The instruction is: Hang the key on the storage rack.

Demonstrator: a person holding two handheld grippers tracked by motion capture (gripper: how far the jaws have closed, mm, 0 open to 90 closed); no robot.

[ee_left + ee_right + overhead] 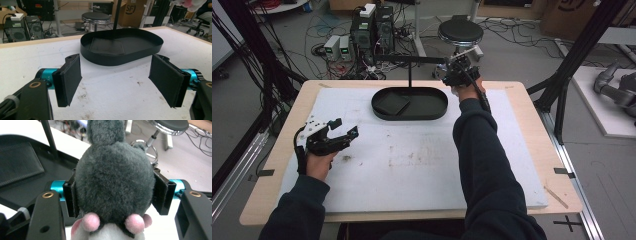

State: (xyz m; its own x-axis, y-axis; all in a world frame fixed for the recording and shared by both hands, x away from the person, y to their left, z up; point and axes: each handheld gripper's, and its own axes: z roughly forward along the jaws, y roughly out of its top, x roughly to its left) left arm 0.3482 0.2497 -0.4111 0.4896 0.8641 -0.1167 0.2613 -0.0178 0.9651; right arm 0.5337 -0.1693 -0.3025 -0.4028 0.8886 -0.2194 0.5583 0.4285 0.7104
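Note:
My right gripper [115, 193] is shut on a grey plush toy [113, 170] with pink feet, its black pads pressing the toy's sides. A metal ring [150, 150] shows at the toy's far end. In the high view the right gripper [453, 72] is raised past the far right end of a black oval tray [412, 118], near the end of a thin horizontal bar [412, 59]. My left gripper [346, 127] rests low over the white mat at the left. Its jaws [116, 80] stand wide apart with nothing between them, facing the tray [120, 59].
A flat black pad [107, 47] lies inside the tray, and a thin upright post [410, 75] rises behind it. The white mat [422, 165] covers the wooden table. A black stool [460, 32], computers and cables sit on the floor beyond the far edge.

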